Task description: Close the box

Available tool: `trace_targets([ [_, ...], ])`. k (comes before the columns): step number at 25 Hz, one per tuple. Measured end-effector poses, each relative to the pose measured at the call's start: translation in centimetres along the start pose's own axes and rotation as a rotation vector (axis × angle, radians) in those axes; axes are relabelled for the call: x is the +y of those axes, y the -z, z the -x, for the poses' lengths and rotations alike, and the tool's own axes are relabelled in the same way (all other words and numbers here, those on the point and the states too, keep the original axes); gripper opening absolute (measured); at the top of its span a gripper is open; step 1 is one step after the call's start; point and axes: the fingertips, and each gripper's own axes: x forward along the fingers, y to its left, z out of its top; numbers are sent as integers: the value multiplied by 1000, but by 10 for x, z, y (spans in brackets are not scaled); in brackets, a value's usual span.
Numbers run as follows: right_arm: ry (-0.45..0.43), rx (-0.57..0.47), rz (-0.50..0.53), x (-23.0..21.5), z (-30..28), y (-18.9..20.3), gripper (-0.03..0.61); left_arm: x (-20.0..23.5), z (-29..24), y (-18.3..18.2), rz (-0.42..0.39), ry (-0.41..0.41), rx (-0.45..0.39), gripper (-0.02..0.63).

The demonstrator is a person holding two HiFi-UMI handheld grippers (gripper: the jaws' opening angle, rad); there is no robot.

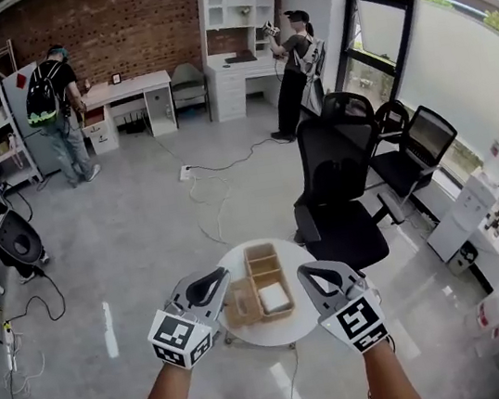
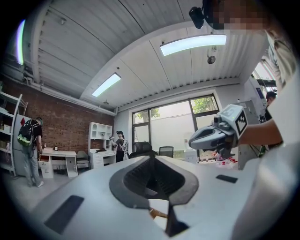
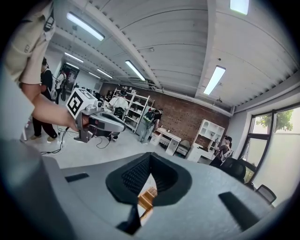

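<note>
Wooden box is sitting open on the small round white table, directly ahead of the person and between the two grippers. A flat brown panel, probably its lid, is lying folded out at the box's left side. A white block is occupying the near compartment.

Left gripper is hovering just beside the lid, jaws pressed together and gripping nothing. Right gripper is hovering near the box's right wall, jaws likewise together and empty.

Judgement: the box is looking light, thin-walled and stiff, and liable to slide on the smooth tabletop. The lid's free outer edge is offering the best purchase, raised from beneath by the left tips while the right tips are bracing the opposite wall.
</note>
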Motion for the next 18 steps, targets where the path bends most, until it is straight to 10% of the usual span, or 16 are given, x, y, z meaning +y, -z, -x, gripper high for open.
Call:
trace_targets([
  [18,-283,-88,34,-50,-91,30,-6,50,-30,43,58,-330,75,29],
])
